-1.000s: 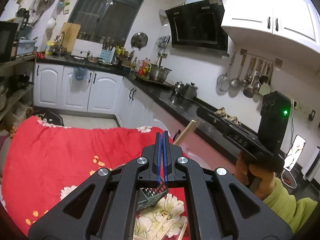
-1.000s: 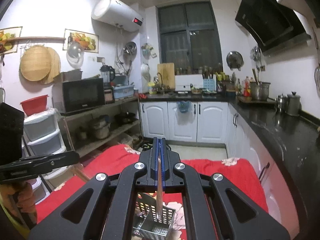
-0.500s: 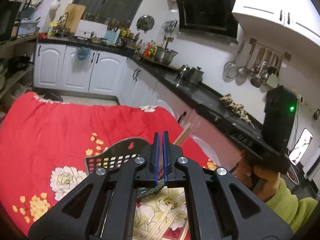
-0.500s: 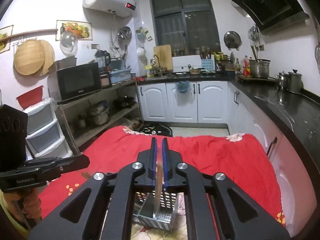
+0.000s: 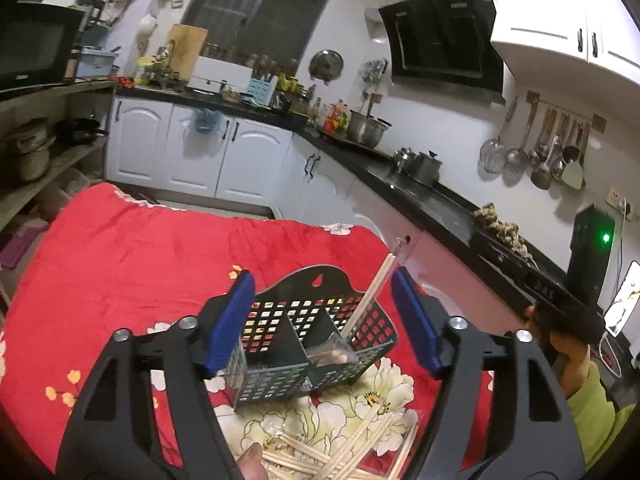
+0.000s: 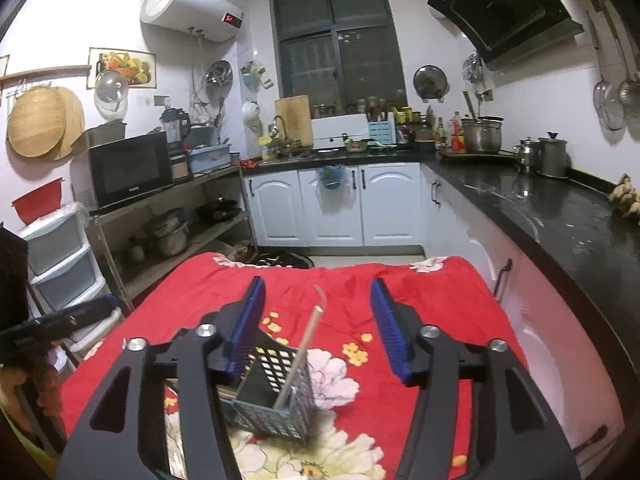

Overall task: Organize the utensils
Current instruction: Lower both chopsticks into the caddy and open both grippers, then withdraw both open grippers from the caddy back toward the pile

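Both grippers, clamped on a chopstick each half a second ago, now stand wide apart and empty. The right gripper (image 6: 316,324) has dropped its chopstick (image 6: 298,360) into the basket (image 6: 276,404), just below it. The left gripper (image 5: 322,322) hovers over the basket too; loose chopsticks (image 5: 352,448) wait on the tabletop.

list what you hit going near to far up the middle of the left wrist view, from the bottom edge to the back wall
loose chopsticks → flower-print patch of cloth → utensil basket with one chopstick leaning in it → plain red cloth → white cabinets → black counter → dark window
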### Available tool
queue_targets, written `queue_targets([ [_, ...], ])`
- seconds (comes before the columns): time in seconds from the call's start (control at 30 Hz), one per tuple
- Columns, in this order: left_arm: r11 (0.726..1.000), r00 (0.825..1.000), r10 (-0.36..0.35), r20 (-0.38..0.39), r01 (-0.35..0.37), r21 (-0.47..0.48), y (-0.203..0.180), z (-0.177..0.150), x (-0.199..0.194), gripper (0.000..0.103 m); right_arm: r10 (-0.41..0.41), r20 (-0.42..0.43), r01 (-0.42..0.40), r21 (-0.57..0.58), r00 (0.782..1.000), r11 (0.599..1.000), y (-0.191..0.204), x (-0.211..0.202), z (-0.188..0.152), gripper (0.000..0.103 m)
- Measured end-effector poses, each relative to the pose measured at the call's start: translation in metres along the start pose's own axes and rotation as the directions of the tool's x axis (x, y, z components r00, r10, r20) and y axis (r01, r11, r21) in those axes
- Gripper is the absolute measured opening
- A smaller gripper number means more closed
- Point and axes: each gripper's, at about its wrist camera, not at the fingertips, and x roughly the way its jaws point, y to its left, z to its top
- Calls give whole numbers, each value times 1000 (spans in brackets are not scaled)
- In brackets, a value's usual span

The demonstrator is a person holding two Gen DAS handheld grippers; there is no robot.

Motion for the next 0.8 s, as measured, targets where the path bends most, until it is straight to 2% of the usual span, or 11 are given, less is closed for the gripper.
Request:
queue_targets([
  [0.1, 1000, 1000, 25, 17, -25, 3, -1, -2, -8, 83, -19, 6, 19, -4, 1000, 1000, -2, -10, -5, 66],
  [0.23, 999, 998, 49, 44, -49, 6, -2, -6, -20, 92, -22, 8, 22, -6, 1000, 1000, -1, -20, -10, 72],
  [0.43, 998, 997, 65, 49, -65, 3, -3, -17, -30, 92, -8, 7, 8, 1, 1000, 1000, 2, -32, -22, 79],
  [0.8, 996, 996, 91, 6, -91, -2, -1, -42, -37, 92, 8, -8, -8, -20, 1000, 1000, 15, -47, -41, 80],
])
